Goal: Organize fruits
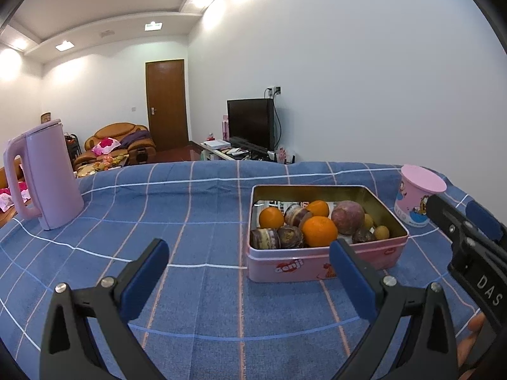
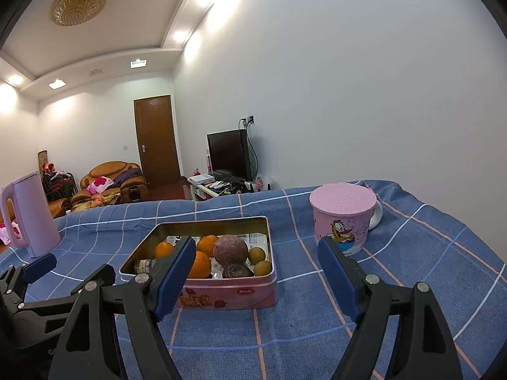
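A pink tin box (image 1: 317,264) (image 2: 240,294) sits on the blue checked cloth and holds fruit: oranges (image 1: 319,231) (image 2: 199,264), a round purple fruit (image 1: 347,217) (image 2: 230,250), dark brown chestnut-like pieces (image 1: 264,238) (image 2: 237,271) and small yellow-green fruits (image 1: 381,232) (image 2: 262,267). My left gripper (image 1: 248,267) is open and empty, just in front of the box's left part. My right gripper (image 2: 258,266) is open and empty, in front of the box's right side. Each gripper shows in the other's view, the right one (image 1: 465,237) and the left one (image 2: 35,269).
A pink lidded mug with a cartoon (image 1: 418,199) (image 2: 343,218) stands right of the box. A lilac kettle (image 1: 44,174) (image 2: 30,215) stands at the table's left. The cloth-covered table (image 1: 196,209) ends at a far edge, with a living room beyond.
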Demonstrator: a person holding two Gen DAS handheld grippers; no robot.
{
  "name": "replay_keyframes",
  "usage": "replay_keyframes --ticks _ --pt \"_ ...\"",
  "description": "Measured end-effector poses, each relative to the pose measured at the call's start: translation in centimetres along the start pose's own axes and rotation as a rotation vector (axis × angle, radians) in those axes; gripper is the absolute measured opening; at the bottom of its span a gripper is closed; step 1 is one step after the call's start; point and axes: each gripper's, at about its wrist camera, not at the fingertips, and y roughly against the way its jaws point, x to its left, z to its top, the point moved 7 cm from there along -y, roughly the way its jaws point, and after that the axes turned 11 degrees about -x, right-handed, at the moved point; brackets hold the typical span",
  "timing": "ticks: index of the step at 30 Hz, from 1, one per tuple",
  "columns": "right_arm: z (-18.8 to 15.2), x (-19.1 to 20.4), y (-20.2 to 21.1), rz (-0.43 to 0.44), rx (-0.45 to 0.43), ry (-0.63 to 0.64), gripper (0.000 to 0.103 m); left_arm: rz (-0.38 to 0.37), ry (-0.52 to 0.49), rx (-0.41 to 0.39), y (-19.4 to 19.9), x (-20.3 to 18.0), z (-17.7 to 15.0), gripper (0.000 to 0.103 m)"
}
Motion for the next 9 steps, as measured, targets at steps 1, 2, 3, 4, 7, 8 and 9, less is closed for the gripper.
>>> replay_keyframes --ticks 1,2,3,4,7,8,9 --pt "-0.02 0.02 -0.06 0.0 0.002 0.001 0.08 -0.001 0.002 0.001 -0.01 0.03 -0.01 0.103" --pt "-0.03 0.01 -0.06 0.0 0.003 0.002 0.08 -0.007 0.004 0.001 0.0 0.03 0.0 0.103" --pt "-0.03 0.0 -0.02 0.0 0.003 0.001 0.08 -0.015 0.007 -0.001 0.04 -0.02 0.01 0.103" --pt "0.0 -0.02 -0.02 0.0 0.003 0.002 0.08 -0.021 0.008 -0.003 0.07 -0.08 0.02 0.103" --pt "-0.01 -0.01 -0.03 0.0 0.005 0.002 0.081 -0.021 -0.002 -0.008 0.15 -0.27 0.07 0.103" --pt "-0.01 -0.06 0.03 -0.001 0.005 0.002 0.081 -0.022 -0.005 -0.008 0.15 -0.3 0.1 0.103" --pt "0.01 -0.08 0.03 -0.002 0.005 0.001 0.081 -0.025 -0.007 -0.006 0.1 -0.38 0.09 0.103"
